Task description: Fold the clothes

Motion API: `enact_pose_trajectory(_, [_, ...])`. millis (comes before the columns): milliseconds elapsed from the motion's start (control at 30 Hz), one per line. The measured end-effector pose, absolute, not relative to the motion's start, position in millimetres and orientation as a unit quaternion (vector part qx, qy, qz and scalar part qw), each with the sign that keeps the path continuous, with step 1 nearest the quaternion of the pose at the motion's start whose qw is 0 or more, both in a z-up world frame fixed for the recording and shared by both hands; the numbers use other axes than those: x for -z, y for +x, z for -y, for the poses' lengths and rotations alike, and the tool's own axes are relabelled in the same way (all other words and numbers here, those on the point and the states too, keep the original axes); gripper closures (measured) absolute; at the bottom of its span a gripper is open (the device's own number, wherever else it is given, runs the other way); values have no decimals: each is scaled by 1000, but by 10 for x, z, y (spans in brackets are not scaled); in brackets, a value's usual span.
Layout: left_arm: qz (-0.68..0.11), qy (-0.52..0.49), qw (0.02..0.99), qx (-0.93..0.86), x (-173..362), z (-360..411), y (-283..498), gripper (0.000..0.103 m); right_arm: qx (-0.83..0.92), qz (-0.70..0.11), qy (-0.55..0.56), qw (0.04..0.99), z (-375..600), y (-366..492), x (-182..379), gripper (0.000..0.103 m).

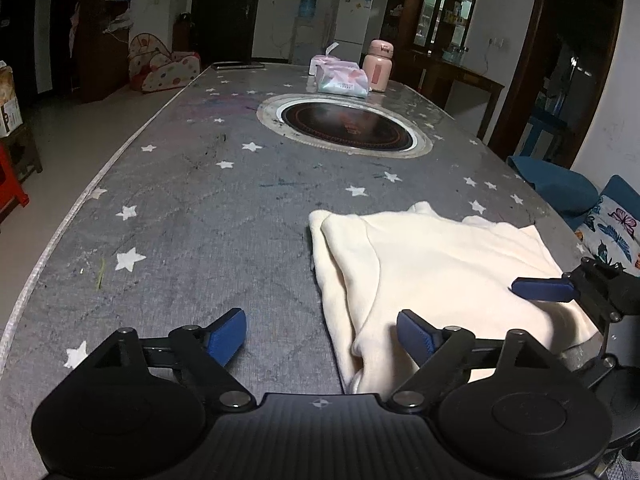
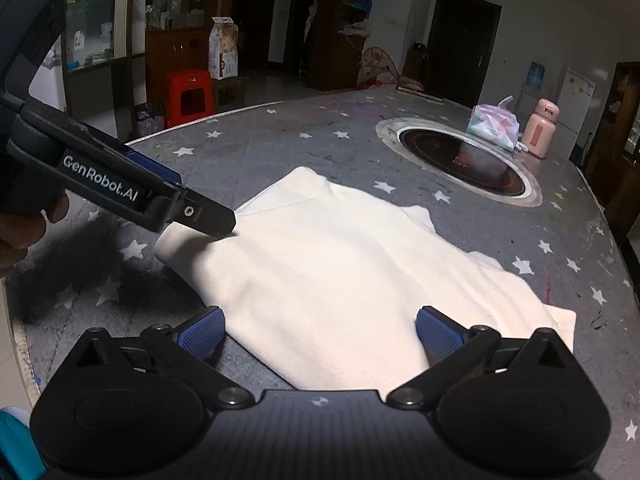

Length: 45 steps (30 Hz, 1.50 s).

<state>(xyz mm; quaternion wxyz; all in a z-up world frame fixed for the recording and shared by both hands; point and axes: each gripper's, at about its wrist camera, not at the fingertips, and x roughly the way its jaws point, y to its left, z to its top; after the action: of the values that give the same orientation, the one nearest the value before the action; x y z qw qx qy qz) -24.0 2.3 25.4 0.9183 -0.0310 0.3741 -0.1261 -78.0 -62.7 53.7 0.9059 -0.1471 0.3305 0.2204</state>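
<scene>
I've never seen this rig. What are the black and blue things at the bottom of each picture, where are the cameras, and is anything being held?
No robot here: a person holds a two-finger tool in each hand, each carrying a fisheye camera looking along its fingers. One picture is from the left tool, the other from the right tool. Both are open and hold nothing. A cream garment, partly folded, lies on the star-patterned table. Farther back sit a built-in cooktop, a tissue pack and a pink bottle.
</scene>
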Motion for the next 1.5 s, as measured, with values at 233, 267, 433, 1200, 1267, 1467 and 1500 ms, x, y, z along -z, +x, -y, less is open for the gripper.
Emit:
enact_pose_trajectory(233, [-381,-43,916,120,-234,-59,-229,6,-220,-337,-138,905,642,-773,-504,0])
enact_pose_trajectory(267, [-381,-45,916,119,-235,-62,-228,4,-220,-338,-136,905,650,-769,-498,0])
enact_pose_trajectory(433, [-386,-61,913,115,-252,-102,-199,0,-220,-345,-133,903,652,-754,-489,0])
enact_pose_trajectory(1200, [-395,-46,913,89,-346,-220,-72,0,-259,-306,-168,900,369,-971,-813,26])
enact_pose_trajectory(1267, [-395,-48,913,91,-353,-229,-59,0,-271,-303,-171,898,328,-1001,-835,30])
enact_pose_trajectory(1467, [-397,-51,912,96,-362,-235,-23,0,-290,-297,-191,889,195,-1051,-833,42])
enact_pose_trajectory(1500, [-396,-53,912,96,-366,-241,-17,0,-293,-298,-193,888,179,-1048,-824,44])
